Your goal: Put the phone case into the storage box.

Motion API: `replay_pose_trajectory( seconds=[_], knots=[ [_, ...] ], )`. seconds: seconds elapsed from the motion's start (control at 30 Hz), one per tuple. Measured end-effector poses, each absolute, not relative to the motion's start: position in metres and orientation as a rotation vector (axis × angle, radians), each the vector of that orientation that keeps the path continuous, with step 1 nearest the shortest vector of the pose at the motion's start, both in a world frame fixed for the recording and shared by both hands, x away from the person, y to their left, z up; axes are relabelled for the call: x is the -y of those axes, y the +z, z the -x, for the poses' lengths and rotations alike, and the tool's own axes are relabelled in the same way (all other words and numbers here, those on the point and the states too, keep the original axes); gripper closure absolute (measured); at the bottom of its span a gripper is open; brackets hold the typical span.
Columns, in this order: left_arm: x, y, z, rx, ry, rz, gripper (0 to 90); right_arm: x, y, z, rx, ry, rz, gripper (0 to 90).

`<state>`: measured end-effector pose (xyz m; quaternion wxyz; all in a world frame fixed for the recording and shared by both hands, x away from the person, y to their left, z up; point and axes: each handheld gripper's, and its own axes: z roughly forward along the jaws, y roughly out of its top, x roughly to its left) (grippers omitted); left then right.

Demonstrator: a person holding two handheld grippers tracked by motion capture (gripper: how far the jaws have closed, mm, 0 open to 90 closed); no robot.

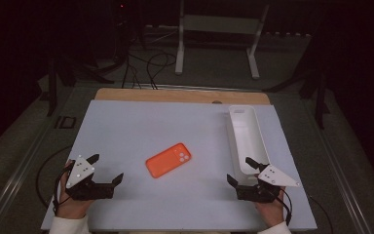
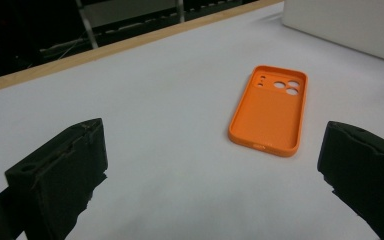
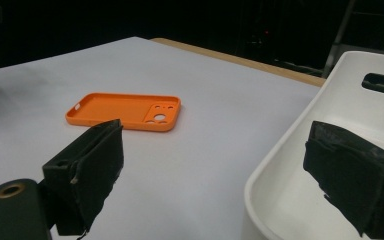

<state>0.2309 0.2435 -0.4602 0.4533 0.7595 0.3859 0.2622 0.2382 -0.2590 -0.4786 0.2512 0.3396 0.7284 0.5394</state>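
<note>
The orange phone case (image 1: pixel 168 160) lies flat mid-table, untouched, between the left gripper (image 1: pixel 108 169) and right gripper (image 1: pixel 240 169), both spread wide and empty, so a reach seems in hand, and a low edge pinch is called for next.

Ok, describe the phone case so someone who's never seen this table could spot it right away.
Start at the pale sheet covering the table. Near its middle, between the long white bin on the right and the left gripper, lies the phone case. It is the one bright orange thing there, flat, open side up, with round camera holes at one end.
</note>
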Motion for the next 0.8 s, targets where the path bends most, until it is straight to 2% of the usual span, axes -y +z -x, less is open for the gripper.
replay_pose_trajectory(
  seconds=[0.8],
  knots=[
    [-0.224, -0.45, -0.249, -0.962, 0.611, -1.995, 0.1, 0.26, -0.482, -0.237, -1.973, 1.469, -0.958, 9.2]
  ],
)
